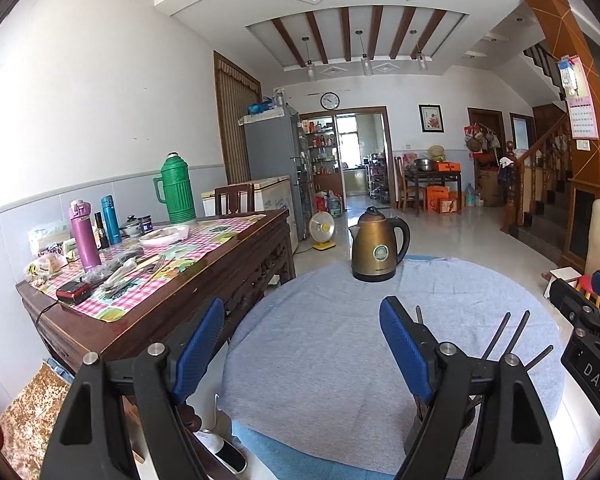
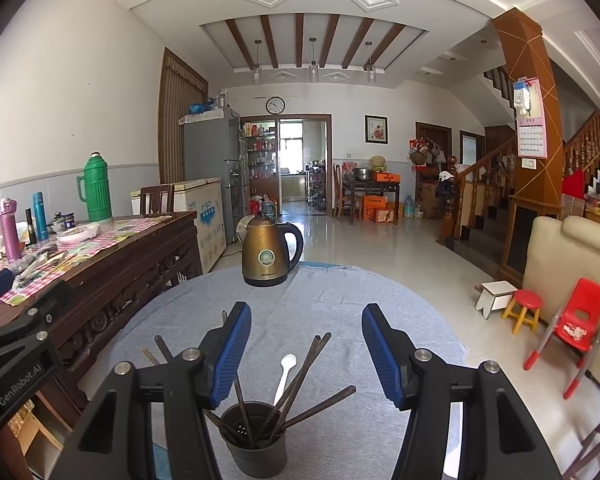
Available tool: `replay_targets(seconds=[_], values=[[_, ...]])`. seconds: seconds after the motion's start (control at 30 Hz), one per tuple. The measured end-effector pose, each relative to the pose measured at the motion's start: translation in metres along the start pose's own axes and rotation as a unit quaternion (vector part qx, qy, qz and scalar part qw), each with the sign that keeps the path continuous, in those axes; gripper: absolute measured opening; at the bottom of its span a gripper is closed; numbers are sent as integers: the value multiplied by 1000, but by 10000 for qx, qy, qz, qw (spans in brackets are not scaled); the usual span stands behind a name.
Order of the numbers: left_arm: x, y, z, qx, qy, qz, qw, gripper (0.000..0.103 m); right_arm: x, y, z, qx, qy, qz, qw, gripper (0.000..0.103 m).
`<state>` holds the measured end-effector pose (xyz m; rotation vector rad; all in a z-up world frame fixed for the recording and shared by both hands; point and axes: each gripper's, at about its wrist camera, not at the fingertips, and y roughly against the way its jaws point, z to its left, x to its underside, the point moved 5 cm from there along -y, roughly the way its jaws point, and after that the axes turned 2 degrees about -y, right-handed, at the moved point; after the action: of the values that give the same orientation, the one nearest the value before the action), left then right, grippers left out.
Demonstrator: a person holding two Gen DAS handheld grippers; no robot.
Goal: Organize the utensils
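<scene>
Hidden behind the right finger (image 1: 410, 354) of the left gripper: the utensil holder (image 1: 440, 420), only a sliver showing, chopstick tips (image 1: 516, 330) poking above. Cut off by the bottom edge: base of the same holder (image 2: 254, 438) (right wrist view). Buried in it: lower ends of the chopsticks (image 2: 300, 376) and white spoon (image 2: 285, 376). Too small to read: kettle (image 2: 269, 254) badge, wall calendar (image 2: 532, 132).

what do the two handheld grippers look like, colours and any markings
Both the left gripper and right gripper are black plastic frames with silver pivot bolts and blue ribbed finger pads. White lettering marks their bodies: "DAS" on one, "GenRobot.AI" on the other. No cables or sleeves show.
</scene>
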<state>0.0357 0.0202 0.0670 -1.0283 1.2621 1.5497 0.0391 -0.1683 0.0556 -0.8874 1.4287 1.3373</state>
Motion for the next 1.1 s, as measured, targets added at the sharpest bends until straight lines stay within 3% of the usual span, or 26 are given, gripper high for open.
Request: replay_targets(seconds=[1.1], values=[[5, -5, -3, 14, -36, 133, 9999, 81, 9, -11, -7, 135, 1, 261, 9996, 65]])
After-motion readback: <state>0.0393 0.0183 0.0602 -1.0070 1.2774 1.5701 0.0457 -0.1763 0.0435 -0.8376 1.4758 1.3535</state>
